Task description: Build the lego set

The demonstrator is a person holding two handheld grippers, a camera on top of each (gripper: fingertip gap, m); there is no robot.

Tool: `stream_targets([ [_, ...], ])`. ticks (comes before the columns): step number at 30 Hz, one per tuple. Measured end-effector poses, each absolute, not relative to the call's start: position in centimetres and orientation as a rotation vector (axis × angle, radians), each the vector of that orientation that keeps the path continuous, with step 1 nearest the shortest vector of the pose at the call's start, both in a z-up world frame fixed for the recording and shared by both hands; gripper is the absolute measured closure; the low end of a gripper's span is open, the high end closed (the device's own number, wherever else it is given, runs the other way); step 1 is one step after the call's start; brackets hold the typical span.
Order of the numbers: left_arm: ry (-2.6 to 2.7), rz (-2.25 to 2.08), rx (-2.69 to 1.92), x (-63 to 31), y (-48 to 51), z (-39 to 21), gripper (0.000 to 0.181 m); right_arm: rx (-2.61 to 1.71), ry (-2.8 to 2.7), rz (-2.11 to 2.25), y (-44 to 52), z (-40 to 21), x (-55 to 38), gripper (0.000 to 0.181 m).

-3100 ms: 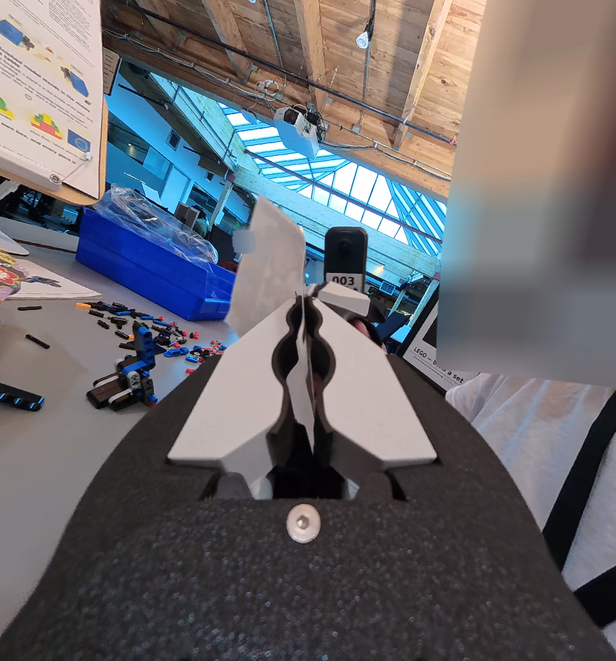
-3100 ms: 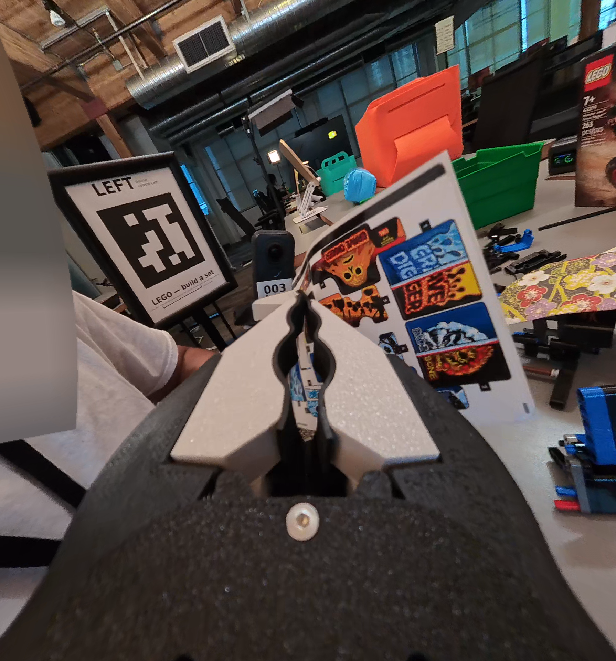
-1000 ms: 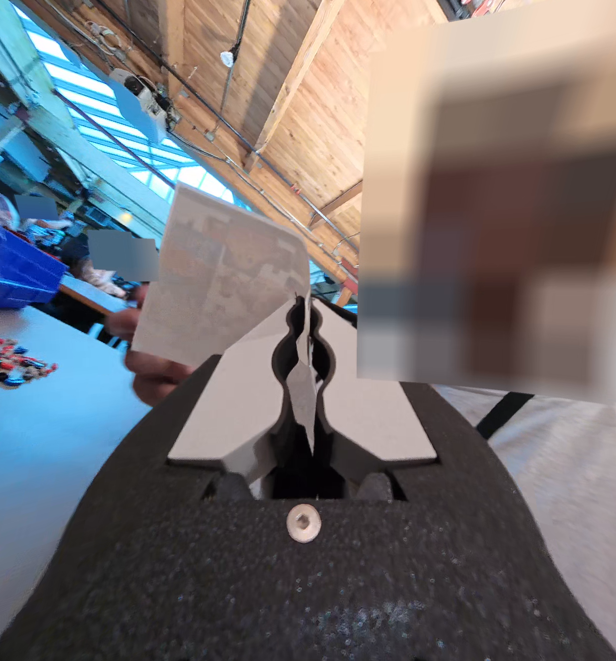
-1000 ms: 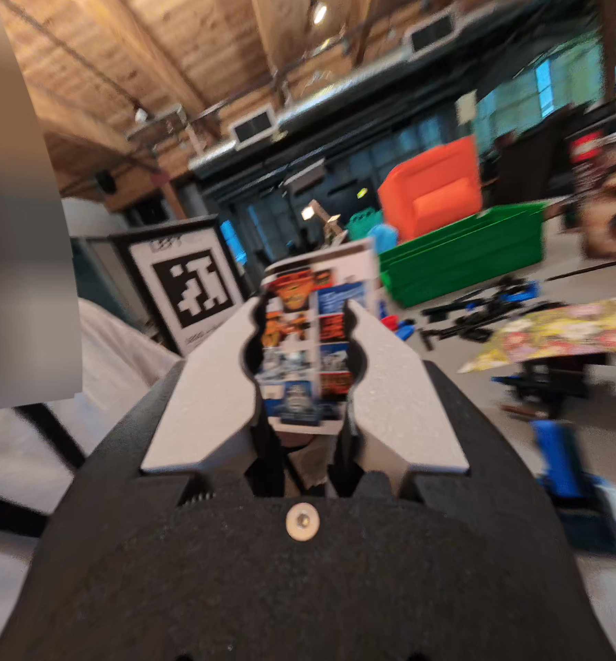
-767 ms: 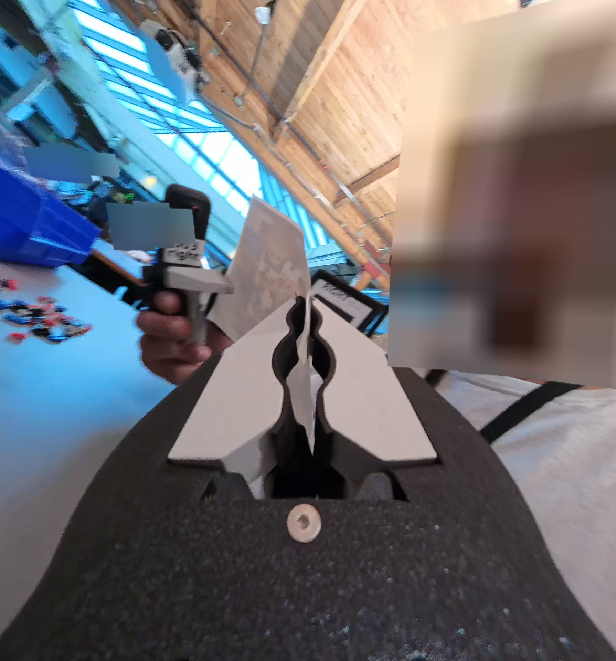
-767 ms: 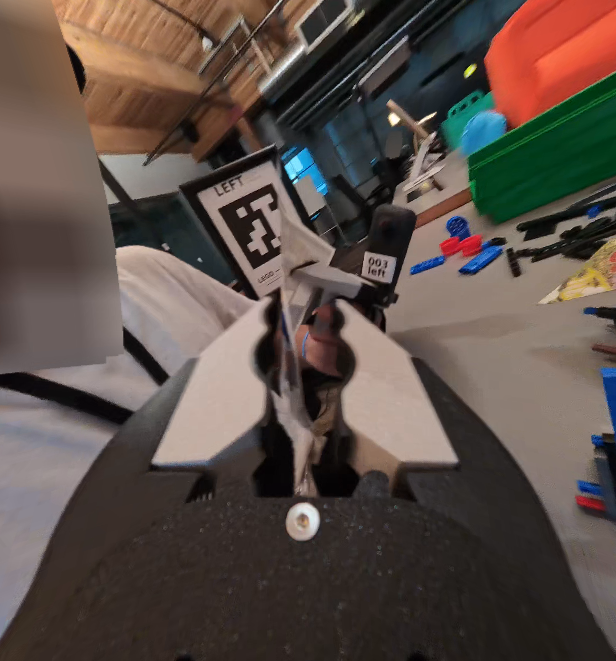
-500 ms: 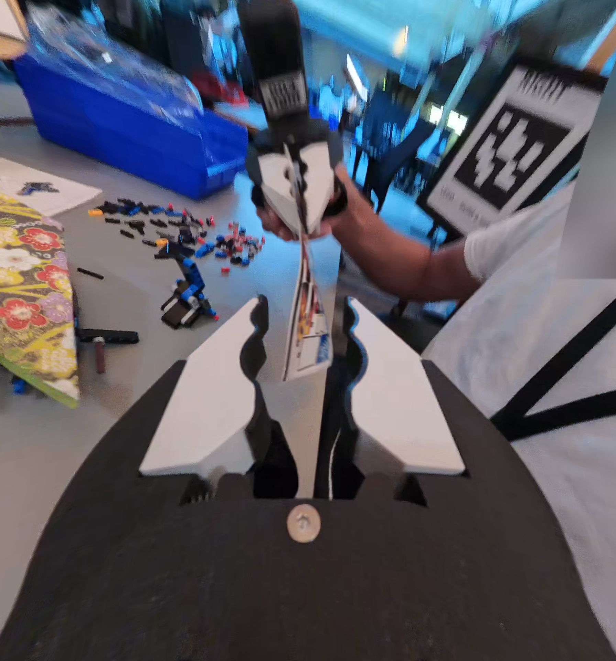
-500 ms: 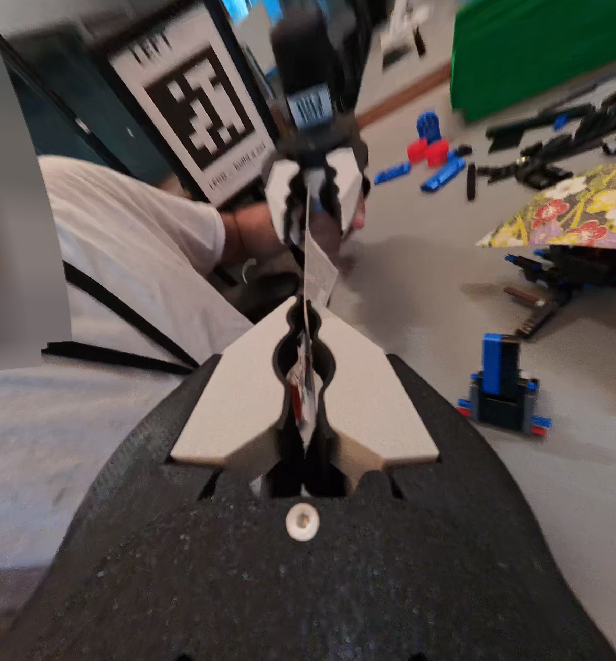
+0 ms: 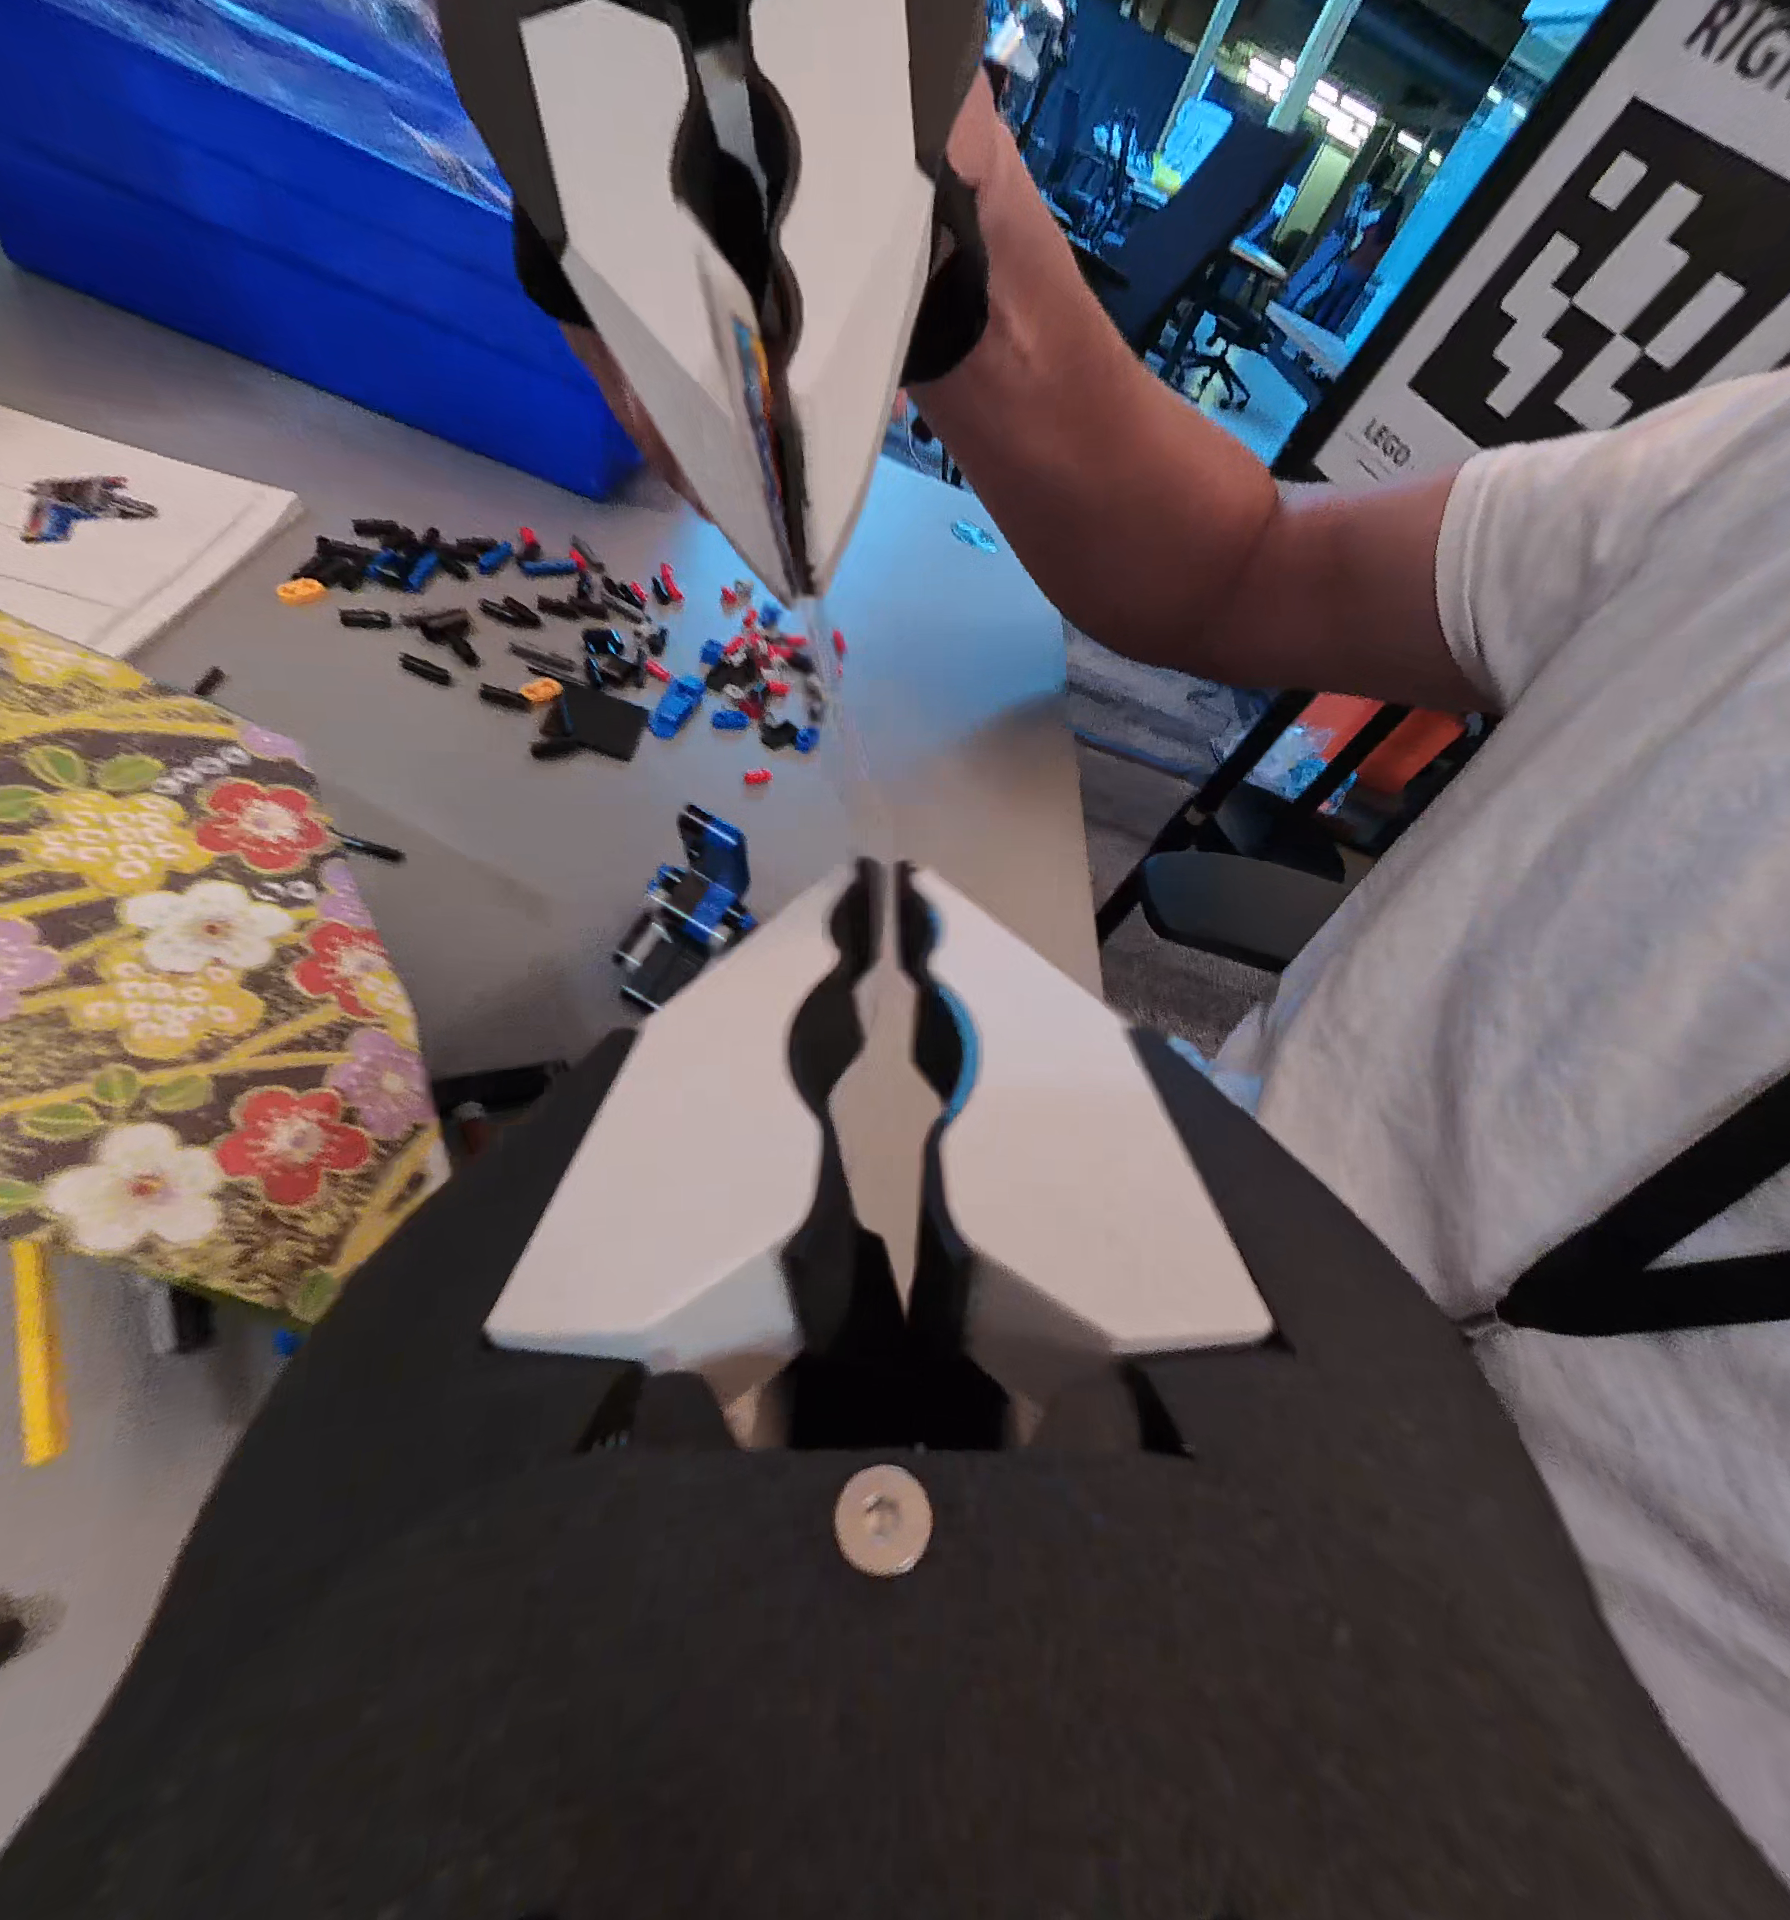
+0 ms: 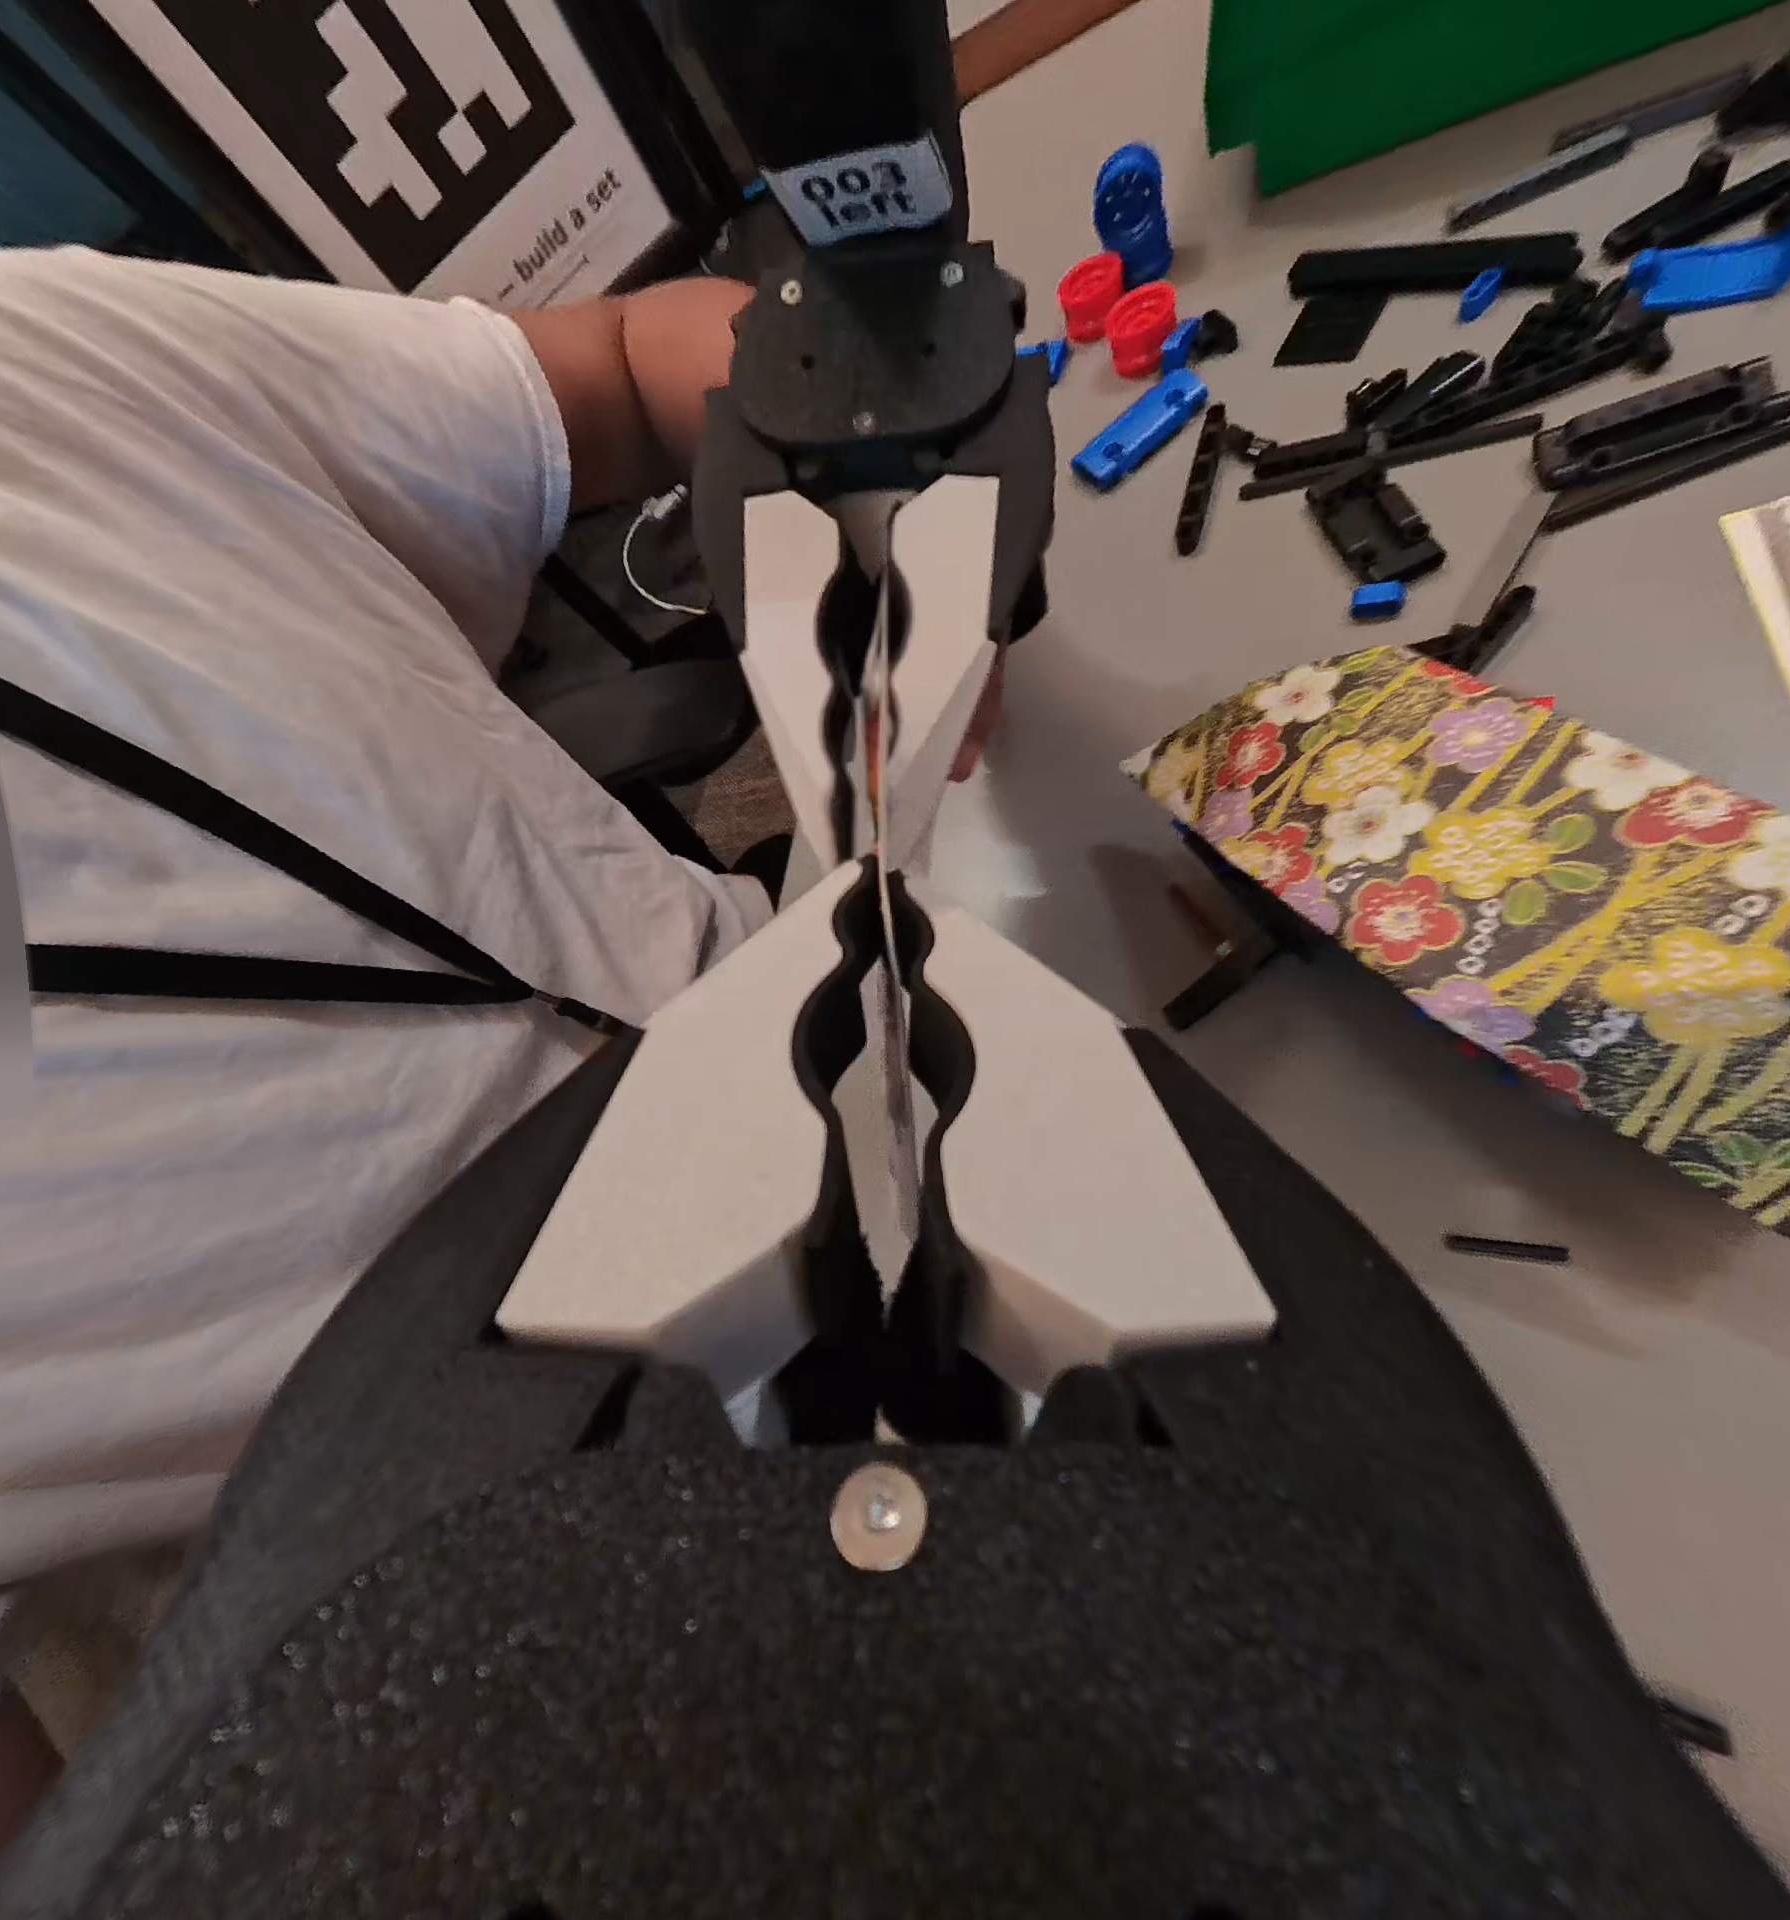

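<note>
both hand-held grippers face tip to tip above the bench (image 9: 475, 894); the left hand-held gripper (image 9: 878, 883) and right hand-held gripper (image 10: 878, 883) each pinch the edge-on sticker sheet (image 10: 891, 1081), loose lego pieces (image 9: 600, 655) at 11 o'clock.

Even, bright indoor light, both views. Cool blue daylight glows behind, top of left wrist view; pale sheen on grey table (image 9: 932, 644) there. Soft shadow under flowered cloth (image 10: 1493, 831) in right wrist view. Strong wide-angle bending at edges. Slight motion smear on loose bricks (image 9: 600, 644) and white shirt (image 10: 247, 623). Grey blur patch at left edge, right wrist view.
</note>
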State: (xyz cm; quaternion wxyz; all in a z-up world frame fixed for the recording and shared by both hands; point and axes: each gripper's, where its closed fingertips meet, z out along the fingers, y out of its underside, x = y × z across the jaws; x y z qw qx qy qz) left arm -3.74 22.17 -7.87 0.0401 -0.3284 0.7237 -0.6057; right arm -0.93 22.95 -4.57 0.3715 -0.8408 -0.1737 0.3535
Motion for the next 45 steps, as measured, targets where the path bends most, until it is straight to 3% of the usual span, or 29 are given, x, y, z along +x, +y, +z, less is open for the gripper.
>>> stream_targets([
  [26, 2.038, -2.085, -1.026, 0.2, 26.2, -6.8, 0.181, -2.132, -0.390, 0.898, 26.0, -6.4, 4.4, 0.181],
  [27, 2.006, -2.112, -1.012, 0.1, 26.1, -6.4, 0.181, -2.127, -0.371, 0.850, 26.4, -6.2, 4.7, 0.178],
  [29, 1.909, -2.156, -1.005, 0.1, 26.5, -5.4, 0.181, -2.101, -0.320, 0.668, 27.4, -4.8, 6.0, 0.153],
  [32, 1.757, -2.213, -0.989, -0.1, 27.6, -3.6, 0.181, -1.904, -0.295, 0.353, 26.7, 0.8, 6.8, 0.131],
  [36, 1.584, -2.268, -0.970, -0.3, 28.9, -1.9, 0.181, -1.714, -0.371, 0.148, 25.8, 2.3, 1.3, 0.150],
  [38, 1.563, -2.279, -0.950, -0.5, 28.9, -1.7, 0.181, -1.724, -0.388, 0.123, 26.8, 0.1, -1.2, 0.150],
  [40, 1.584, -2.302, -0.885, -1.3, 28.4, -1.5, 0.181, -1.734, -0.414, 0.113, 27.5, -1.2, -2.4, 0.139],
  [45, 1.601, -2.290, -0.785, -2.3, 27.6, -1.2, 0.181, -1.699, -0.466, -0.012, 27.9, -2.0, -3.2, 0.139],
])
